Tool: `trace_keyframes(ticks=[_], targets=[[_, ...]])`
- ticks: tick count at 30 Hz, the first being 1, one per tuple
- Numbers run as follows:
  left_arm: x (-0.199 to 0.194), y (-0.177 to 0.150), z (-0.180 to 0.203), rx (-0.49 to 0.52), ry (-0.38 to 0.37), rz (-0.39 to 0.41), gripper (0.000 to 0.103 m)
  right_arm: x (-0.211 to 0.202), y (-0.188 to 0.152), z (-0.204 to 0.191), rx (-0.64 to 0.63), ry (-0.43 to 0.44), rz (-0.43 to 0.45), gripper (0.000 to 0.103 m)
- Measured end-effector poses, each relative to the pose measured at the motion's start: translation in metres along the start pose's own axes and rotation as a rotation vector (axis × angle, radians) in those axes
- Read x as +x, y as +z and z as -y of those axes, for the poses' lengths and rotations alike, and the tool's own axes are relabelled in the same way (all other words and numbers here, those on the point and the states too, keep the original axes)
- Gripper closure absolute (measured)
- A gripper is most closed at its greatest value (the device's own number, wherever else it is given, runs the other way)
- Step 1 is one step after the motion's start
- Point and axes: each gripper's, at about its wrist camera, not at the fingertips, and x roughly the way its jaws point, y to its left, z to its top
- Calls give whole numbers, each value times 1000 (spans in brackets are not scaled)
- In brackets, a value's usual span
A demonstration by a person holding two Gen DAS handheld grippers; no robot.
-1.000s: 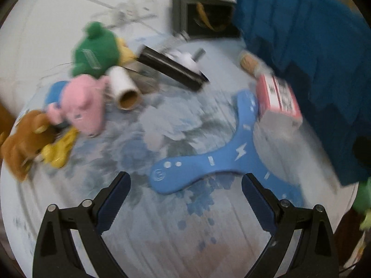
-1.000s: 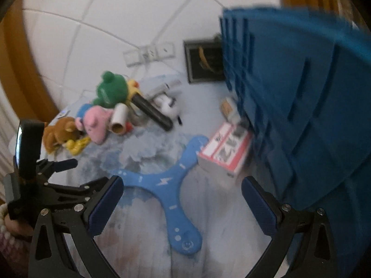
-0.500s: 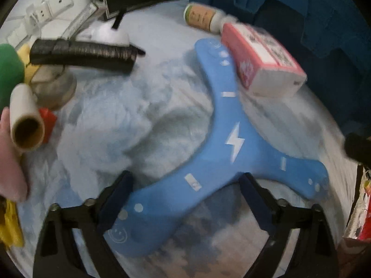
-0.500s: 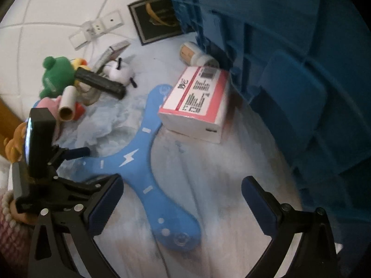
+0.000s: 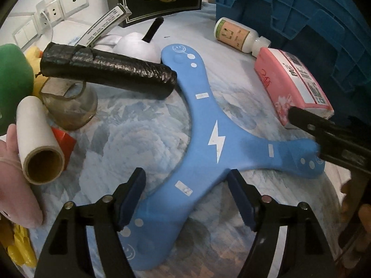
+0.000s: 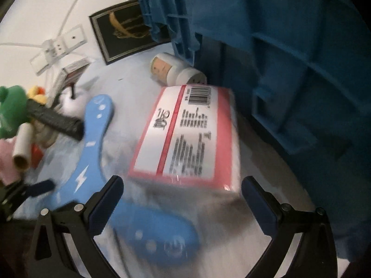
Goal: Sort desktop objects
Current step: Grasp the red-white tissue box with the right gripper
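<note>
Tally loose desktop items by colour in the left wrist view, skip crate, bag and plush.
Blue: 1, boomerang
Black: 1, wrapped roll
White: 2, bottle, paper roll
Pink: 1, tissue pack
Clear: 1, glass jar
Red: 1, small block
Total: 7

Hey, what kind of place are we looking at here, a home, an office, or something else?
Probably a home, at a cluttered table by a wall. Soft toys such as the green plush lie beside a pink tissue pack on a blue patterned tablecloth, with wall sockets behind.
</note>
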Motion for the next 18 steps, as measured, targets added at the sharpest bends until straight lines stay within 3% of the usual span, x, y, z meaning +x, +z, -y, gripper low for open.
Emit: trace_keyframes(ticks=[5,6,18], targets=[[-4,-5,3,20,-3,-15,29,20,5,1,4,-11,-29,1],[-4,-5,4,27,-9,-18,29,18,5,3,8,-8,-29,7],[4,6,19,29,24,-1,27,-50,-18,9,-92,35,-72,11]])
